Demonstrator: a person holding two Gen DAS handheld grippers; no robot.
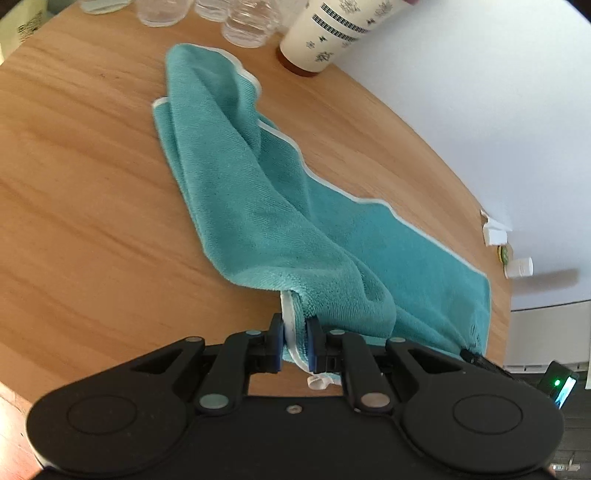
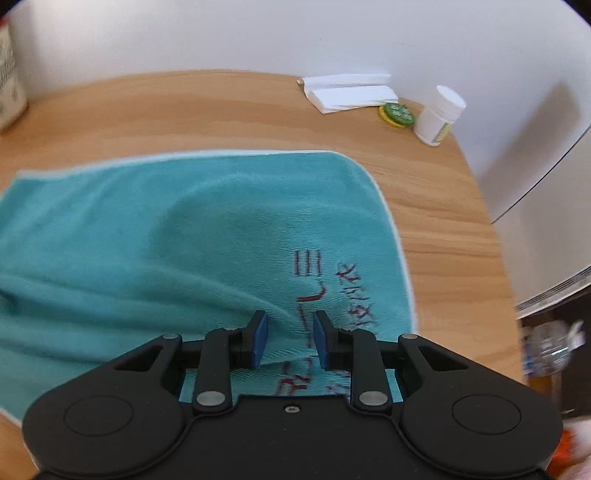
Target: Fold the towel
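Note:
A teal towel (image 1: pixel 229 177) with a white hem lies bunched and partly doubled over on the round wooden table (image 1: pixel 74 184). My left gripper (image 1: pixel 295 332) is shut on a hemmed corner of it, lifted a little off the wood, and a white loop tag hangs just behind the pads. In the right wrist view the towel (image 2: pixel 184 221) lies flatter, with red embroidered writing near its rounded corner. My right gripper (image 2: pixel 290 332) is open low over that corner, with a raised ridge of cloth running between its blue pads (image 2: pixel 261 339).
Clear plastic bottles (image 1: pixel 247 26) and a tall patterned cup (image 1: pixel 332 33) stand at the table's far side. Folded white paper (image 2: pixel 347 94), a green lid (image 2: pixel 397 114) and a small white bottle (image 2: pixel 437 118) sit by the wall. The table edge (image 2: pixel 491 258) curves close on the right.

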